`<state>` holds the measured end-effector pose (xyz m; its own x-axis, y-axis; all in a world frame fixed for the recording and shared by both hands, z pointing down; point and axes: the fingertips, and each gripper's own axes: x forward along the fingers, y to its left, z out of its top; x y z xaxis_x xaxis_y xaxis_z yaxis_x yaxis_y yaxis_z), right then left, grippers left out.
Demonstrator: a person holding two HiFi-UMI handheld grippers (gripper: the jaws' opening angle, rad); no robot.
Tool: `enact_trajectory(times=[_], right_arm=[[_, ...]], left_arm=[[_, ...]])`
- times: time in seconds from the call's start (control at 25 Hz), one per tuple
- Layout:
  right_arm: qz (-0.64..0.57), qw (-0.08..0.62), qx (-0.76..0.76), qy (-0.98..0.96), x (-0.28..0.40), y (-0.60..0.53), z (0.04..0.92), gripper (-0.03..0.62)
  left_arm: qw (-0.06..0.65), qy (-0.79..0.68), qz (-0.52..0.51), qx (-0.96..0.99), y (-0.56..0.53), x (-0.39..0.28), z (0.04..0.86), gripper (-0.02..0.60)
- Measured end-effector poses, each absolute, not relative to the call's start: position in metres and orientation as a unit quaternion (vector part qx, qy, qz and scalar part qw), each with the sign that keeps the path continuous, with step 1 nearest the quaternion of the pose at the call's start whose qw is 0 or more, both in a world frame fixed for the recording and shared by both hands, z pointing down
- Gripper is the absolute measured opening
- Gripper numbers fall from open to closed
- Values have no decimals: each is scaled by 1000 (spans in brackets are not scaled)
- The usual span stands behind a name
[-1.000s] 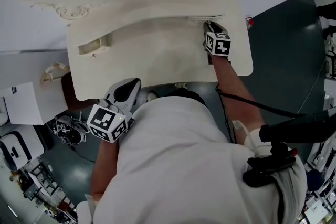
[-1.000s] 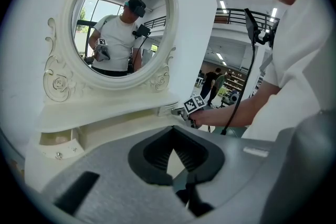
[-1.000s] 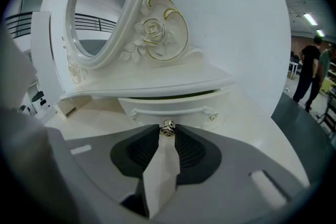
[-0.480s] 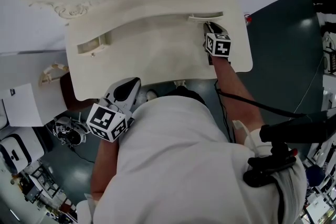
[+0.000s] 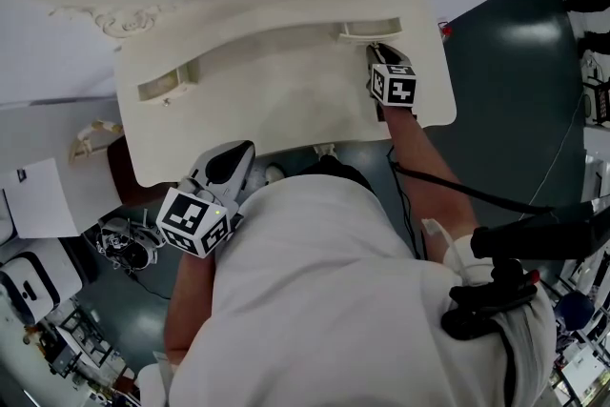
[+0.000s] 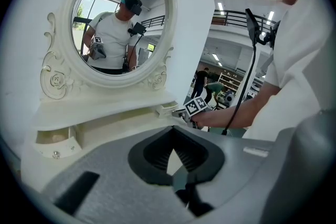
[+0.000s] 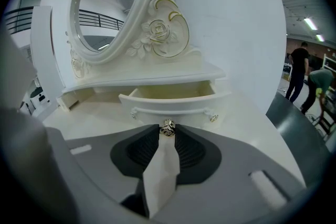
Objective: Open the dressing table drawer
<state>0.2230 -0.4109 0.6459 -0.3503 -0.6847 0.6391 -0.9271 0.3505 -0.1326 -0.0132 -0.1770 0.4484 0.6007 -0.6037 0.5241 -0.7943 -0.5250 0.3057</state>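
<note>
1. Status. The right hand-held gripper [image 7: 167, 134] is closed narrowly on the small metal rosette knob [image 7: 168, 127] at the centre of the right drawer [image 7: 173, 104]. The pads bear on both sides of the knob.
2. Drawer position. The right drawer sits in the raised tier under the oval mirror [image 7: 105, 2], at the right end of the dressing table's tabletop [image 5: 276, 100]. It stands partly open, and its pale interior shows behind the front panel.
3. Idle tool. The left hand-held gripper [image 6: 171, 136] is held off the front edge of the tabletop, near the person's body. Its jaws are together and hold nothing.
4. Procedure, as judged.
   - Pull straight along the drawer's travel, towards the front edge.
   - Keep the pull level. The knob is small and rounded, so a lifted or twisted pull may slip it out of the pads.
   - Keep the grip firm and the pull slow, because a light drawer may bind if it skews.
   - Stop before the drawer leaves its opening.
5. Markings. No brand or label text can be read. The marker cube [image 5: 394, 86] carries only black-and-white squares.
</note>
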Motion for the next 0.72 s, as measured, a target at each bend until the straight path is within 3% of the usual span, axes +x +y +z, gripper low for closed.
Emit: enact_trajectory(times=[0.72], right_arm=[[243, 261, 514, -780, 222, -399, 648, 97]], left_arm=[[274, -410, 169, 853, -168, -27, 451, 2]])
